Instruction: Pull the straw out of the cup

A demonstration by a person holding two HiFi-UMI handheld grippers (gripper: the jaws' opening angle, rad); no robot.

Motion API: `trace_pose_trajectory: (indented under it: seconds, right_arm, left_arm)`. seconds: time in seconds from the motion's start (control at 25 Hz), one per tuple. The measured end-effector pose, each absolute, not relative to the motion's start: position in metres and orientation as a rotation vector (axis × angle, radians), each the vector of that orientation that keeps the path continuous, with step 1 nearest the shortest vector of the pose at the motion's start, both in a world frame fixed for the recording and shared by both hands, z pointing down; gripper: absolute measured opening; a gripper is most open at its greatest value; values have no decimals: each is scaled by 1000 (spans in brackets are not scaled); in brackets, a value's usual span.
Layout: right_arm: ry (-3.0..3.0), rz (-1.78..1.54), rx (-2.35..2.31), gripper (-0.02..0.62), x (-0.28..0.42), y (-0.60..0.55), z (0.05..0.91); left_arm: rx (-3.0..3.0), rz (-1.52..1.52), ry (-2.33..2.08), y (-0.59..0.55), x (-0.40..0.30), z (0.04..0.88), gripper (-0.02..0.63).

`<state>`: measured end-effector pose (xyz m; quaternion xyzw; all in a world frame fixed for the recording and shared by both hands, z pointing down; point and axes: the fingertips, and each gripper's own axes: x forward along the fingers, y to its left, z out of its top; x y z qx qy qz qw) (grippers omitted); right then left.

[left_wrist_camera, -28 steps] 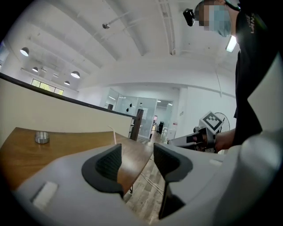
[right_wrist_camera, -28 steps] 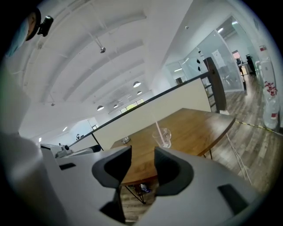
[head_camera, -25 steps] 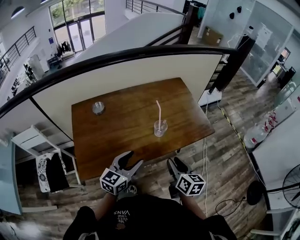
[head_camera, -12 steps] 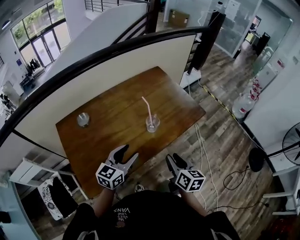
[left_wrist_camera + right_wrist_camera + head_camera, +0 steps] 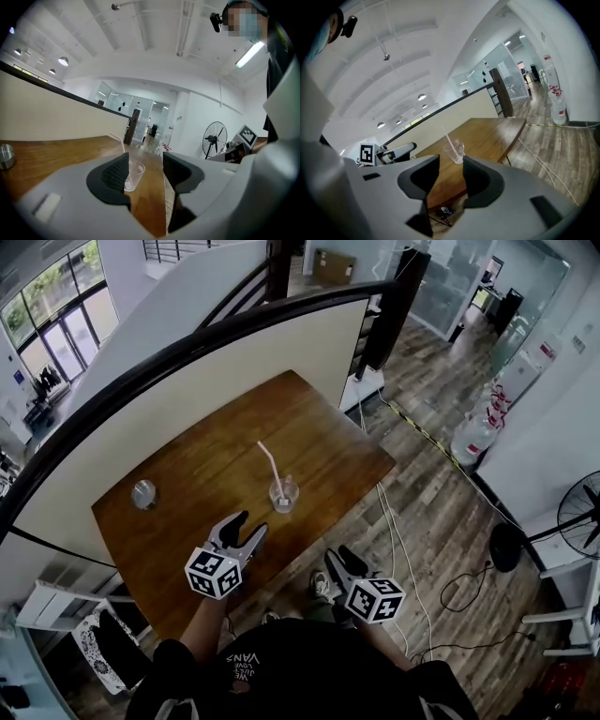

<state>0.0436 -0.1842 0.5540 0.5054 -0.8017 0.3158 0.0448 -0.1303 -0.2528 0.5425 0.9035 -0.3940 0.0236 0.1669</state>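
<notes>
While both grippers hover at the near edge of the wooden table [image 5: 202, 460], the clear cup [image 5: 283, 494] stands upright near the table's middle, well apart from them. The pink straw [image 5: 269, 463] sits in it and leans up toward the left. The left gripper [image 5: 251, 524] has its 2 jaws moderately parted and grips nothing. In the left gripper view its left pad [image 5: 115, 173] hides part of the cup, and the straw shows only as a faint line. The right gripper [image 5: 338, 556], off the table over the floor, is likewise parted and empty. A small metal tin [image 5: 143, 493] sits by the table's left side and is cut off in the left gripper view. Whether the cup holds liquid is unclear.
</notes>
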Motion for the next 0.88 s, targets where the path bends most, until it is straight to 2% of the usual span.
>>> trace_pose_trajectory:
  seconds: [0.88]
  right_arm:
    - [-2454,980,1331,127,77,-290,574]
  left_arm:
    - [2462,220,-1161,-395,-81,602,213]
